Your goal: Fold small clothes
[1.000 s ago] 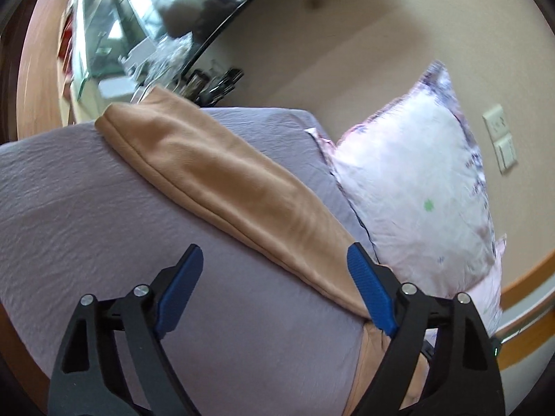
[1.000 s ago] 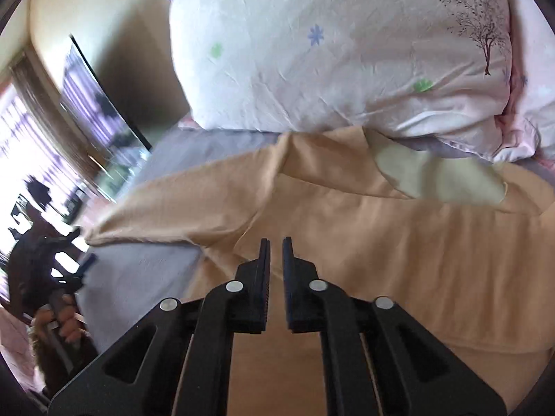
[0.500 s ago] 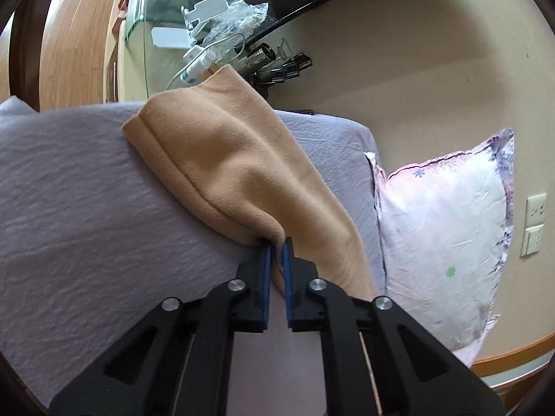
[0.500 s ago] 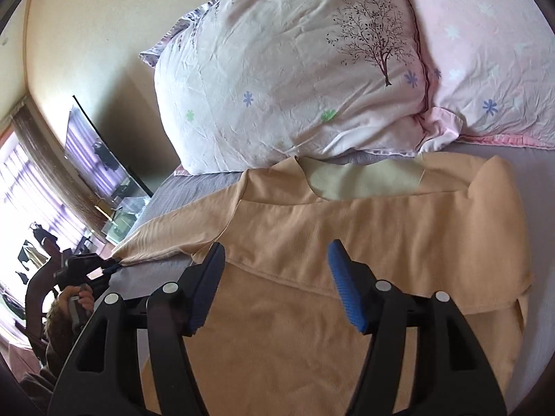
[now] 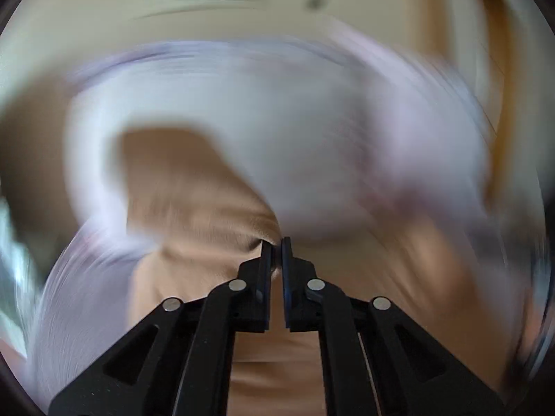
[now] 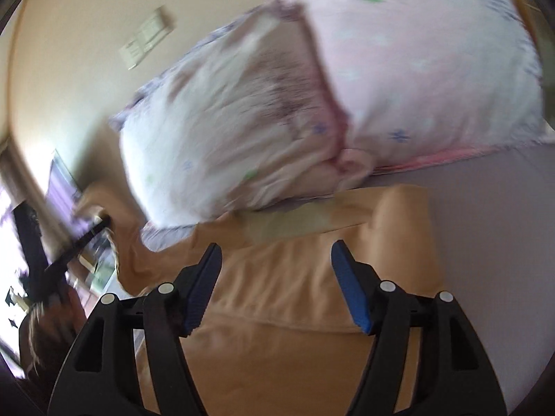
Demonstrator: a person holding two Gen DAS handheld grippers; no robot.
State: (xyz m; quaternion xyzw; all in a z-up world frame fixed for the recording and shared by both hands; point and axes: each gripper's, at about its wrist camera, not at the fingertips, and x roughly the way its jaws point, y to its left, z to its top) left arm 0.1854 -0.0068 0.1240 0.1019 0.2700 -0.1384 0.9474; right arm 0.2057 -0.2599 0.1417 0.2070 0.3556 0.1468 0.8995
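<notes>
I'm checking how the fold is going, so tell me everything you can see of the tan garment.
The tan garment is a soft, fleece-like top, plain peach-tan, with a paler lining patch at the neckline. It lies flat on the lilac bedsheet, collar end against the pink pillows, one side folded inward. The left gripper is shut on a bunched edge, though that view is badly blurred. The right gripper hangs open above the body.

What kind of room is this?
Most likely a bedroom. Two pale pink flower-print pillows lean against a cream wall, a lilac bedsheet covers the surface, and a tan fleece top lies spread on it for folding.
</notes>
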